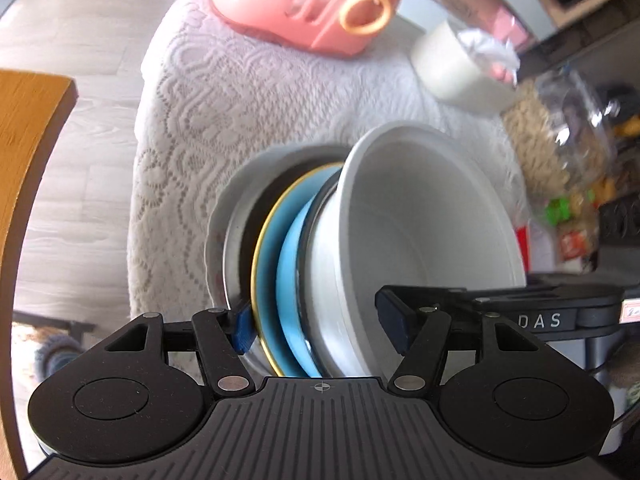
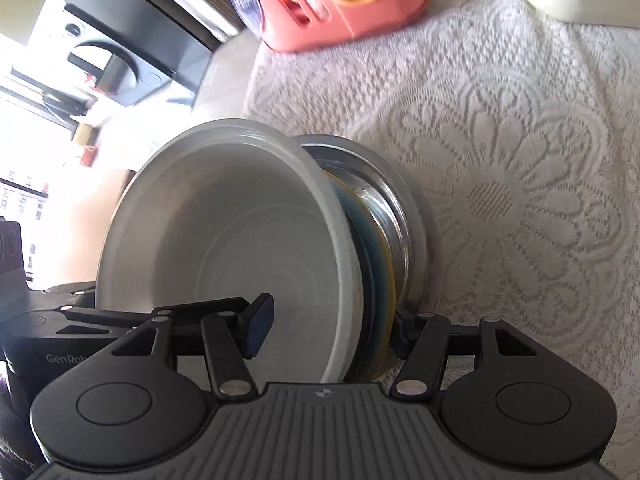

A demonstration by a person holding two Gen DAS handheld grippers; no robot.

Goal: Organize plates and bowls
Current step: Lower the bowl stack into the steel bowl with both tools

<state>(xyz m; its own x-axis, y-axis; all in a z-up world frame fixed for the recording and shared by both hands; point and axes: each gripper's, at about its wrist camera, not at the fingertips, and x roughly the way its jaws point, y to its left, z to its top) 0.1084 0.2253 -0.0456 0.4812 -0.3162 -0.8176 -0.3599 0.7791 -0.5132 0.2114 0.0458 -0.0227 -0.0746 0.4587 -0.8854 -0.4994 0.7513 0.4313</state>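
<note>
Right wrist: right gripper (image 2: pixel 326 326) clamps stack (image 2: pixel 360 240).

White bowl (image 1: pixel 432 220), blue plate (image 1: pixel 288 272), white lace tablecloth (image 2: pixel 500 160), pink holder (image 1: pixel 320 4)

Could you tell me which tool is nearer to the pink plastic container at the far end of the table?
Neither clearly: both tools, left and right, clamp the same dish stack, and the pink container lies beyond it in both views.

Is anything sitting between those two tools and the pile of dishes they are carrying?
Nothing visible does. The left tool and the right tool each straddle the stack of dishes, one finger inside the white bowl, the other behind the bottom plate.
</note>
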